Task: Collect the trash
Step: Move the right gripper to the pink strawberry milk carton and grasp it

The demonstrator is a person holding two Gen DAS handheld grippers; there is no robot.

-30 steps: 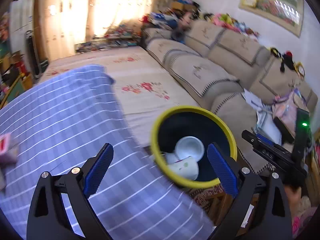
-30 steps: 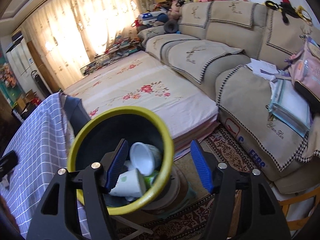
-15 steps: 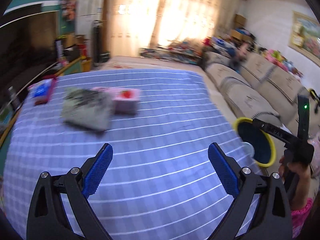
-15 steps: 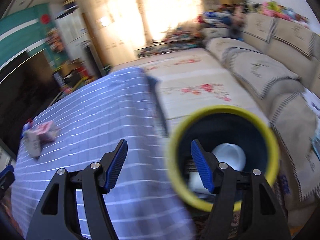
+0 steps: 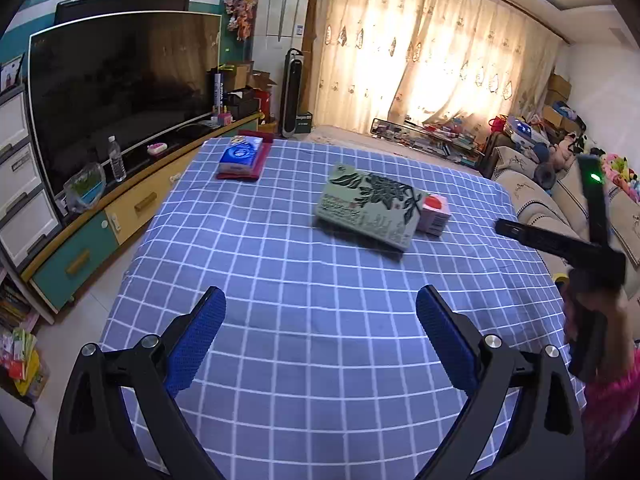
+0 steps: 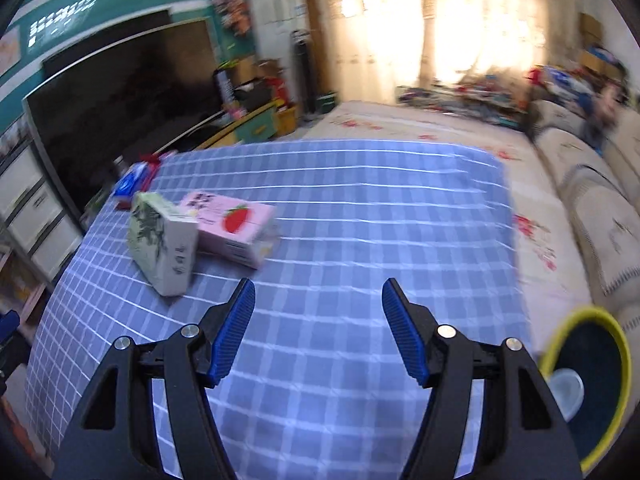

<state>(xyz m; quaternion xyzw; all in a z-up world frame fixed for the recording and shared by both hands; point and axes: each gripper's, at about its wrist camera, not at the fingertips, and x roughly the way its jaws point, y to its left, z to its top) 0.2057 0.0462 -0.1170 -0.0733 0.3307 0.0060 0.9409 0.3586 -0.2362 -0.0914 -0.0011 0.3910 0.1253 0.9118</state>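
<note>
Boxes (image 5: 370,210) untouched; fingers (image 5: 448,340) apart, empty.

Left claw (image 5: 320,332) spread wide and empty, right claw (image 6: 318,328) parted, empty, both angled downward

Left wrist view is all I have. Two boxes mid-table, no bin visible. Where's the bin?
Observer: The right wrist view shows the yellow-rimmed bin off the table's right edge, low beside the sofa.
Operator: Anything in it?
Observer: A white cup shows inside; the rest is dark.
Operator: Right gripper holding anything? I only see its body.
Observer: No. The right gripper is open and empty over the blue checked tablecloth.
Operator: The pink box looks tiny behind the green one.
Observer: From the right it is a long pink carton with a strawberry, lying flat, touching the green box.
</note>
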